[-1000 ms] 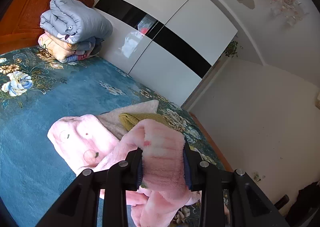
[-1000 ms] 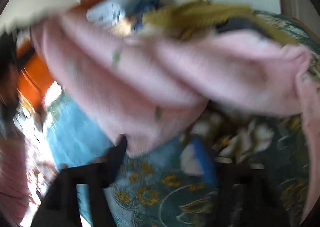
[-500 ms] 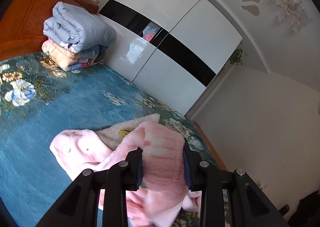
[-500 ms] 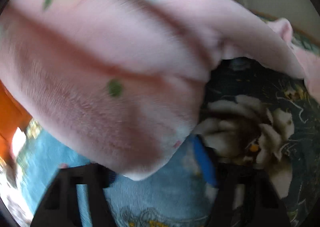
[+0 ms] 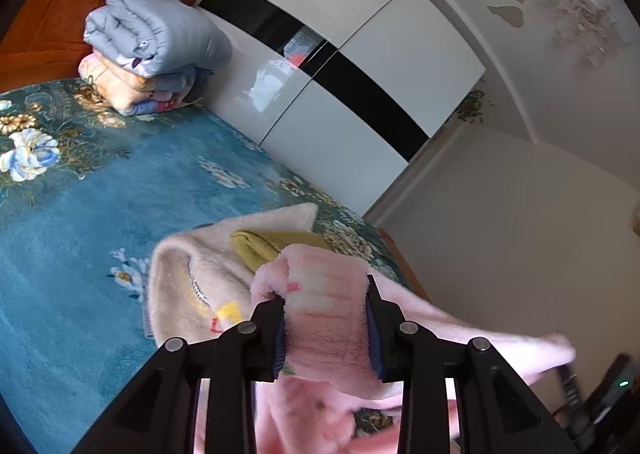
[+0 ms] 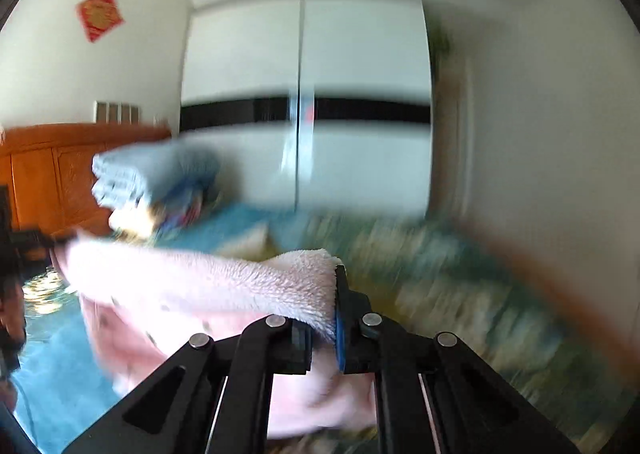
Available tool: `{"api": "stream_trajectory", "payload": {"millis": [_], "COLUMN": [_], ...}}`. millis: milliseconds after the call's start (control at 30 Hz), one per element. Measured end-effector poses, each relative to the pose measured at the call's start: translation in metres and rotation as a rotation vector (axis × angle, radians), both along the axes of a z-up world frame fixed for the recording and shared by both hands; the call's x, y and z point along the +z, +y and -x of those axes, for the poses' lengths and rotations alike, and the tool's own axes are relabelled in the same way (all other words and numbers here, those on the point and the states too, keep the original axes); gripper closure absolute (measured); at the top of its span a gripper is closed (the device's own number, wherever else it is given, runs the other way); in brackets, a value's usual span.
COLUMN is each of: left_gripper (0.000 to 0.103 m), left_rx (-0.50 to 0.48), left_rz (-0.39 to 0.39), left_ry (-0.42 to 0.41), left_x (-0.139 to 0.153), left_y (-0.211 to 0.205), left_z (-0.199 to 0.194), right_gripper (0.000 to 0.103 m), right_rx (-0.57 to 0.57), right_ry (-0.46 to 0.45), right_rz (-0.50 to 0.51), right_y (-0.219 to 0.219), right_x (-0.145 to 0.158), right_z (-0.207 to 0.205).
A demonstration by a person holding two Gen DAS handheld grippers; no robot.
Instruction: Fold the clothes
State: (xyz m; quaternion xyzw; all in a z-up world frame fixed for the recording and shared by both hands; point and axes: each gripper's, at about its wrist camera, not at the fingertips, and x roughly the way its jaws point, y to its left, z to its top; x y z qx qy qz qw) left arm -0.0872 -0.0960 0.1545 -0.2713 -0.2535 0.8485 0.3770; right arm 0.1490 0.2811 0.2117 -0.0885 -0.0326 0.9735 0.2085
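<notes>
A fluffy pink garment is held up between both grippers above the blue floral bed. My left gripper is shut on one thick bunched edge of it. My right gripper is shut on another edge of the pink garment, which stretches left and hangs below. A cream garment and a mustard-yellow piece lie on the bed just beyond the left gripper. The right wrist view is blurred by motion.
Folded quilts are stacked by the wooden headboard at the bed's far end. A white wardrobe with a black band stands along the bed's far side. The bed's wooden edge runs on the right.
The right gripper has closed on the pink garment and swung up fast. The garment has lifted off the bed, uncovering the cream garment. The left gripper keeps its hold.
</notes>
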Motion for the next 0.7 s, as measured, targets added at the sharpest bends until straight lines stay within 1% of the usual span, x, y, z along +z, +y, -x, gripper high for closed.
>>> {"api": "stream_trajectory", "payload": {"millis": [33, 100, 167, 233, 267, 333, 367, 433, 500, 567, 600, 667, 700], "left_gripper": [0.069, 0.069, 0.069, 0.069, 0.069, 0.069, 0.069, 0.069, 0.069, 0.069, 0.069, 0.069, 0.069], "left_rx": [0.016, 0.051, 0.095, 0.145, 0.17, 0.24, 0.267, 0.308, 0.327, 0.346, 0.355, 0.358, 0.356], "left_rz": [0.001, 0.002, -0.007, 0.012, 0.023, 0.096, 0.125, 0.145, 0.167, 0.19, 0.201, 0.199, 0.193], "left_ry": [0.015, 0.044, 0.065, 0.071, 0.074, 0.066, 0.039, -0.06, -0.12, -0.179, -0.208, -0.234, -0.243], "left_x": [0.004, 0.013, 0.021, 0.021, 0.02, 0.006, -0.005, -0.037, -0.064, -0.091, -0.105, -0.121, -0.129], "left_y": [-0.004, -0.014, -0.034, -0.054, -0.064, -0.082, -0.09, -0.106, -0.113, -0.119, -0.123, -0.126, -0.126], "left_z": [-0.001, -0.004, -0.005, -0.006, -0.006, -0.004, 0.0, 0.011, 0.016, 0.021, 0.024, 0.023, 0.024], "right_gripper": [0.095, 0.095, 0.094, 0.094, 0.094, 0.093, 0.093, 0.092, 0.083, 0.061, 0.058, 0.04, 0.036], "right_rx": [0.003, 0.031, 0.111, 0.21, 0.276, 0.374, 0.421, 0.484, 0.514, 0.54, 0.557, 0.585, 0.592], "right_ry": [0.015, -0.019, -0.11, -0.219, -0.283, -0.372, -0.415, -0.487, -0.535, -0.562, -0.562, -0.527, -0.501], "right_rz": [-0.043, -0.092, -0.058, 0.03, 0.077, 0.129, 0.151, 0.201, 0.234, 0.269, 0.289, 0.321, 0.335], "right_y": [-0.007, -0.021, -0.039, -0.05, -0.06, -0.074, -0.086, -0.104, -0.11, -0.105, -0.1, -0.081, -0.073], "right_x": [0.008, 0.003, -0.024, -0.056, -0.078, -0.115, -0.133, -0.162, -0.18, -0.185, -0.184, -0.174, -0.171], "right_z": [-0.004, -0.005, 0.001, 0.01, 0.021, 0.034, 0.039, 0.049, 0.056, 0.053, 0.047, 0.035, 0.028]}}
